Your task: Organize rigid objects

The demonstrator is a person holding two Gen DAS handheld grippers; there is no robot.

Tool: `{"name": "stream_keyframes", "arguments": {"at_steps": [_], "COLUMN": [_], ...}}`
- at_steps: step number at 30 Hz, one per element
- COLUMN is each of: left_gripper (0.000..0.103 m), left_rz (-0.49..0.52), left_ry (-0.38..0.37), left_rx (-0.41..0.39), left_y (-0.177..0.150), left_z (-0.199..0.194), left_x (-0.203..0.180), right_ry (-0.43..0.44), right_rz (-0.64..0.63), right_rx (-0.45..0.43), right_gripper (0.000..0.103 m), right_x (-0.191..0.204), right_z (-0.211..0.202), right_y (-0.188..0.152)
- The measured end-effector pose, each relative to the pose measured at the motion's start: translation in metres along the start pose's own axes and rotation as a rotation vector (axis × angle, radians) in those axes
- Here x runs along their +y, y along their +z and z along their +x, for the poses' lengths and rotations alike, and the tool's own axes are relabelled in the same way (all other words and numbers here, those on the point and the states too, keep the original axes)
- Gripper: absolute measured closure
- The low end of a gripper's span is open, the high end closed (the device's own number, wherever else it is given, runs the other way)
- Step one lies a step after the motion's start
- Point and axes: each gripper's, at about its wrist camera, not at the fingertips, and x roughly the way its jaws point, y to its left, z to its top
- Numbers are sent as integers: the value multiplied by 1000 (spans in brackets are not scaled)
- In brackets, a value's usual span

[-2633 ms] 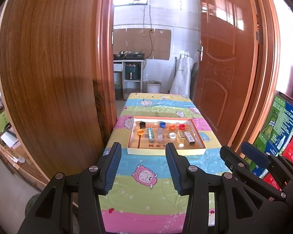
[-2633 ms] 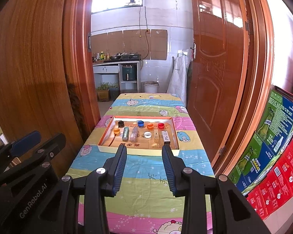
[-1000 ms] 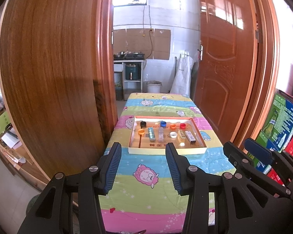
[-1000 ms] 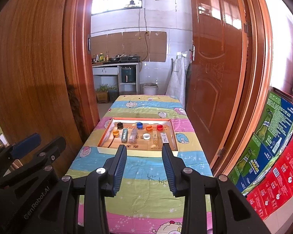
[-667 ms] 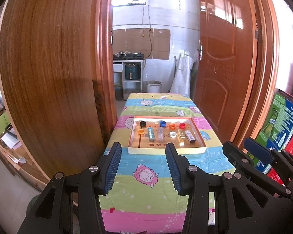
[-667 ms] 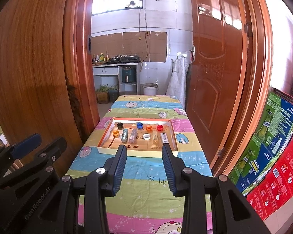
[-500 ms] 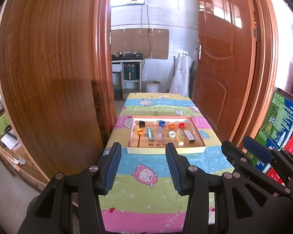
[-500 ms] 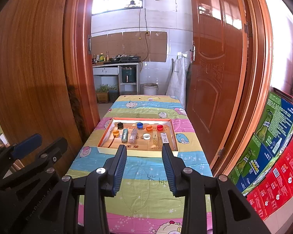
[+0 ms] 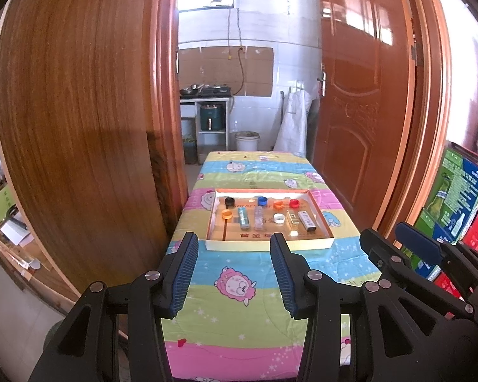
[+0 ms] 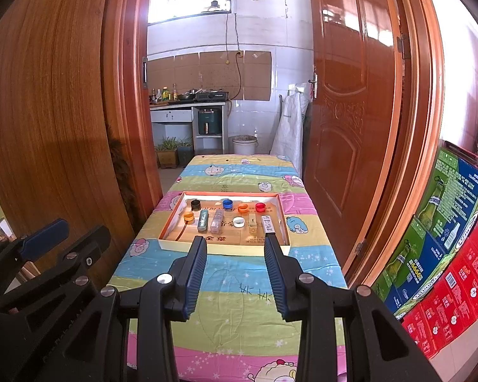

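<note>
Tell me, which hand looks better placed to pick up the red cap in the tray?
Probably the right. The red cap sits at the tray's far right. Both the right gripper and left gripper are open, empty and short of the tray.

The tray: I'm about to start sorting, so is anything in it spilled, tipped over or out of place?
Nothing stands out. The tray sits flat on the tablecloth; caps and small boxes lie apart inside it in rough rows, nothing spilled.

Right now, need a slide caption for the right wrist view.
Both grippers, right and left, open and empty, short of the tray of caps and small boxes.
</note>
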Motion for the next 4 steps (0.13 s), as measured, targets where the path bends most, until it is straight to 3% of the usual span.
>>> {"name": "stream_keyframes", "arguments": {"at_steps": [4], "left_gripper": [54], "left_rz": [4], "left_ry": [0], "left_rx": [-3], "left_y": [-1], "left_z": [-1], "left_x": [-2], "right_ry": [1], "right_rz": [0], "right_rx": [0], "right_gripper": [66], "right_x": [0], "right_z": [0], "right_y": [0]}}
